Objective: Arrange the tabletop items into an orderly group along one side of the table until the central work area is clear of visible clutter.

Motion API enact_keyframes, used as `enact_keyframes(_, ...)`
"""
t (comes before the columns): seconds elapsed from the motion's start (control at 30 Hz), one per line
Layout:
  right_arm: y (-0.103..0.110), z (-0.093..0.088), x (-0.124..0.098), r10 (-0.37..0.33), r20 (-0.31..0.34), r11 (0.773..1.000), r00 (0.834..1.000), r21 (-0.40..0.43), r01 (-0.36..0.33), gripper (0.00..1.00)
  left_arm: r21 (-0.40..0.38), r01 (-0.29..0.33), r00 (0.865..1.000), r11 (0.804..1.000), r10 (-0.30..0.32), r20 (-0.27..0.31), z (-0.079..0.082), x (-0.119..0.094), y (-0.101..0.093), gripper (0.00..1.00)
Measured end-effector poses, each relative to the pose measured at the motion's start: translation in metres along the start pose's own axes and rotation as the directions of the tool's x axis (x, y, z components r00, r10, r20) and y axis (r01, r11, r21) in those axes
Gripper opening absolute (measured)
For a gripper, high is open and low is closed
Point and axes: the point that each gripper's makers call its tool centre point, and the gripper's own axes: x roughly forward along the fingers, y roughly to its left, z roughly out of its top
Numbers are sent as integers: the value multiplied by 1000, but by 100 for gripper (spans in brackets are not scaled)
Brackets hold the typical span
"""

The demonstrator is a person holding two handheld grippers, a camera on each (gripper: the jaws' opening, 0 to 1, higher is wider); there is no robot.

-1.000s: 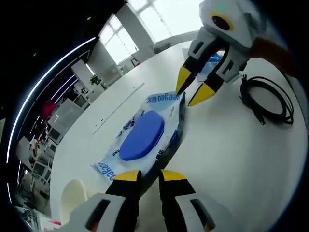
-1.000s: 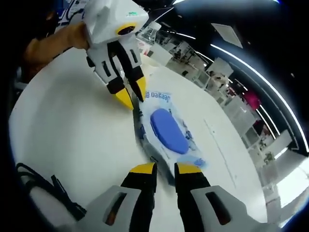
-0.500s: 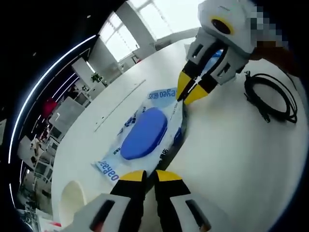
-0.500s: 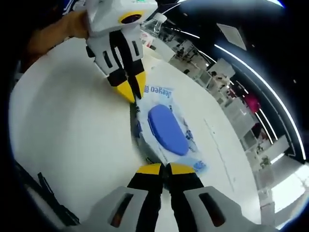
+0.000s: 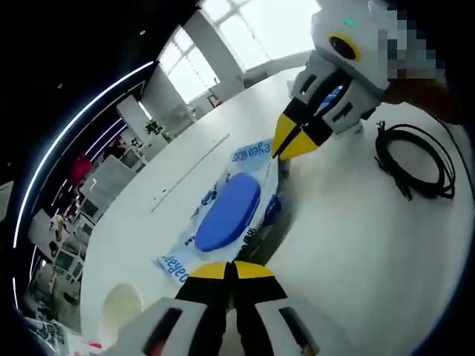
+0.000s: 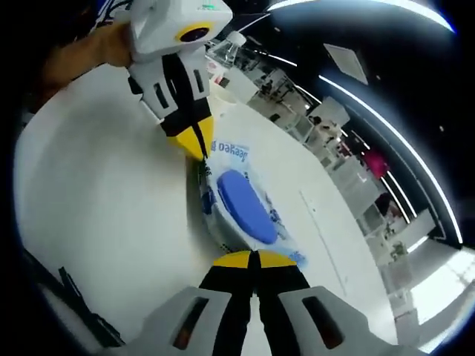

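Left gripper [image 5: 233, 268] pinched shut on the near edge of the wet-wipes pack [image 5: 226, 211], at 6 o'clock in the left gripper view. Right gripper [image 6: 250, 259] likewise clamped on the opposite edge of the same pack, jaws meeting with no gap; seen from the left gripper view at 1 o'clock. Pack stretched between the two, blue lid facing up, near edge seemingly lifted off the white table [image 5: 349, 245]. Coiled black cable [image 5: 415, 159] lying at 3 o'clock, apart from the pack.

Step in hand, probably: two-handed carry of the pack toward a table side. Next: matched travel, then a level set-down before releasing.

Hard to read: brand print, and a pale round object [image 5: 122, 304] at 8 o'clock, cut off.
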Motion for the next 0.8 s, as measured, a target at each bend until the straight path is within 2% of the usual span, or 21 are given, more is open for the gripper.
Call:
enact_keyframes(0.1,-7,3,-4,-34,11,999,999,5,34,0,0,-14,1000,1000,14,26,7,-4,4,0)
enact_keyframes(0.43,-23,16,-12,-100,55,995,994,-21,101,0,12,-54,997,998,53,54,20,-19,9,0)
enact_keyframes(0.57,-29,20,-16,-117,61,993,991,-27,119,0,12,-71,995,997,70,72,26,-23,16,0)
enact_keyframes(0.8,-44,26,-21,-149,72,988,986,-32,152,0,24,-84,992,996,81,97,39,-34,16,0)
